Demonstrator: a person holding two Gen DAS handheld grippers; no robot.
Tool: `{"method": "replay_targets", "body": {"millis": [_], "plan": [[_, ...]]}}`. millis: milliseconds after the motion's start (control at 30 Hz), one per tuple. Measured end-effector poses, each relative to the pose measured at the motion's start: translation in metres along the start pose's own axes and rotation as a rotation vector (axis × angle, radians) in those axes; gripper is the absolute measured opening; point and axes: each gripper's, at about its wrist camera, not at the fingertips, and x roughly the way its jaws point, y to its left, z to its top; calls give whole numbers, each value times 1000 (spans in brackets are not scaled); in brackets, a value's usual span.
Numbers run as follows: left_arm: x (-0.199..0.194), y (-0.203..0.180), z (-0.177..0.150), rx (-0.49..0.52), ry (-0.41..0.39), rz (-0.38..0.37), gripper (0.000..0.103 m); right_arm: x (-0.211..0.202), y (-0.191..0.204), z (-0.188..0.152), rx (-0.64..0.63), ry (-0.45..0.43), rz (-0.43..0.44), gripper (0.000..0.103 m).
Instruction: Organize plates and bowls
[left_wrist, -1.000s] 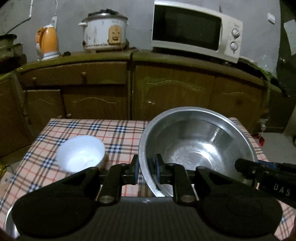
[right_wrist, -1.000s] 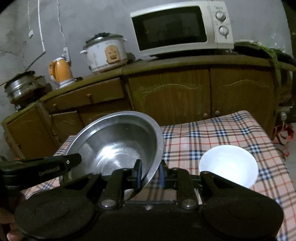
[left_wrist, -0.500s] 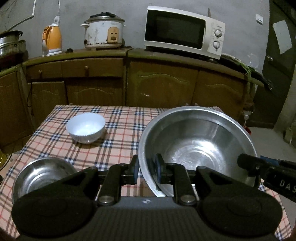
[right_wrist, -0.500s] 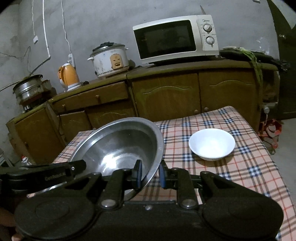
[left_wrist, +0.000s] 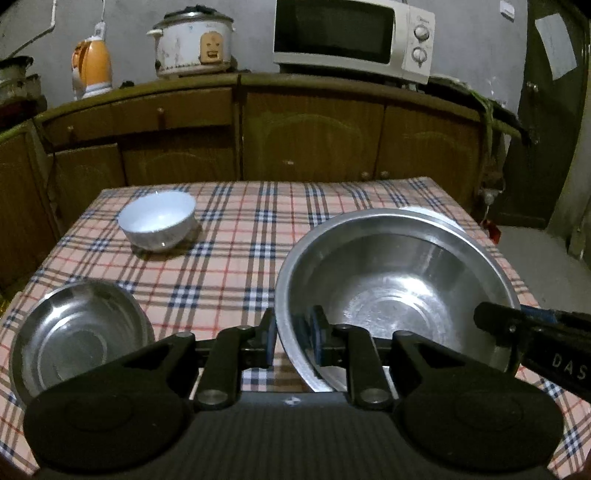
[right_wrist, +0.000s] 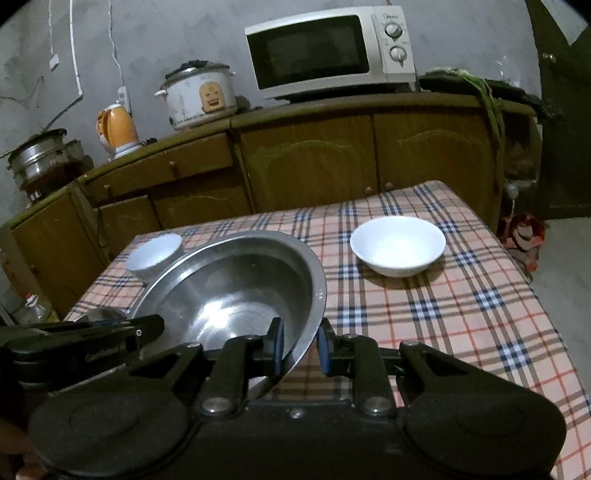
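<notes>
A large steel bowl (left_wrist: 395, 295) hangs just above the plaid table (left_wrist: 240, 229), held from both sides. My left gripper (left_wrist: 292, 334) is shut on its left rim. My right gripper (right_wrist: 299, 345) is shut on its right rim, one pad inside the large steel bowl (right_wrist: 229, 295) and one outside. A small steel bowl (left_wrist: 77, 332) sits at the table's near left corner. Farther back on the left stands a small white bowl (left_wrist: 159, 221). A wide white bowl (right_wrist: 397, 251) rests at the far right, mostly hidden behind the big bowl in the left wrist view.
Brown cabinets (left_wrist: 314, 140) run behind the table, carrying a microwave (left_wrist: 351, 37), a rice cooker (left_wrist: 192, 44) and an orange kettle (left_wrist: 92, 68). Steel pots (right_wrist: 40, 158) stand at the far left of the counter. Bare floor (right_wrist: 561, 295) lies right of the table.
Both grippers have pulled back and sunk a little with the large steel bowl still held. More of the table shows, and the small steel bowl has come into view.
</notes>
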Motion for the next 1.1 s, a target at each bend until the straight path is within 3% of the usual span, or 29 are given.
{"method": "replay_targets", "body": {"millis": [1100], "plan": [[59, -20, -43, 46, 100, -19, 20, 59, -37, -50, 49, 120, -74, 25]]}}
